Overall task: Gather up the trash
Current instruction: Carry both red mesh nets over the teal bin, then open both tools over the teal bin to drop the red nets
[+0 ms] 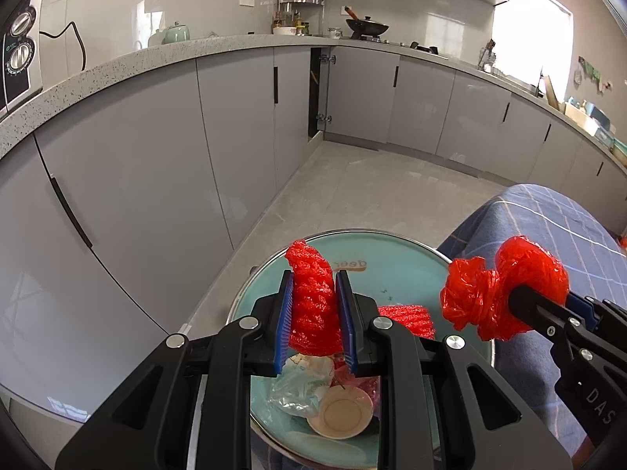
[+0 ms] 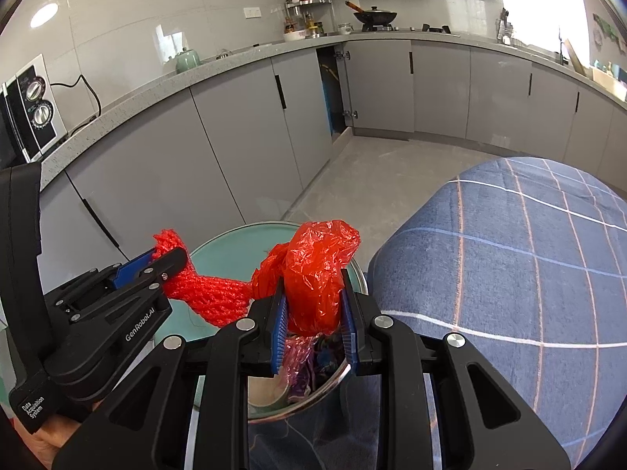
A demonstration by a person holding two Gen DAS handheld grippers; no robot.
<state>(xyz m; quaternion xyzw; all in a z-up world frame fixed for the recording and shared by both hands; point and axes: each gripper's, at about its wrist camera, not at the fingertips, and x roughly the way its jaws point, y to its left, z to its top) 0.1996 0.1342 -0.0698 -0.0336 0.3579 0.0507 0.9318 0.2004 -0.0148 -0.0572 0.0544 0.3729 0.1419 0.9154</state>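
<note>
Both tools are loaded and poised over the bin, so the step in hand looks like the drop. The left tool (image 1: 316,315) is clamped on a red foam net sleeve (image 1: 313,305); the right tool (image 2: 313,323) is clamped on a crumpled red plastic bag (image 2: 313,274). Directly below them sits the round teal trash bin (image 1: 392,250) with a shiny metal rim, already holding a paper cup (image 1: 341,413), a clear plastic wrapper (image 1: 298,387) and another piece of red foam net (image 1: 407,315).

The next move, by my reading, calls for spreading each tool's jaws while it hangs inside the rim; both pieces are light and springy, so they may cling to the ridged pads or drift outside.

Just to the right, a blue checked cloth (image 2: 509,274) crowds the bin's edge and narrows the right tool's approach. Farther off stand grey floor cabinets (image 1: 156,156), one door ajar (image 1: 315,90), and the speckled worktop (image 1: 117,66) with a green kettle (image 1: 176,33) and a wok (image 1: 366,27).
</note>
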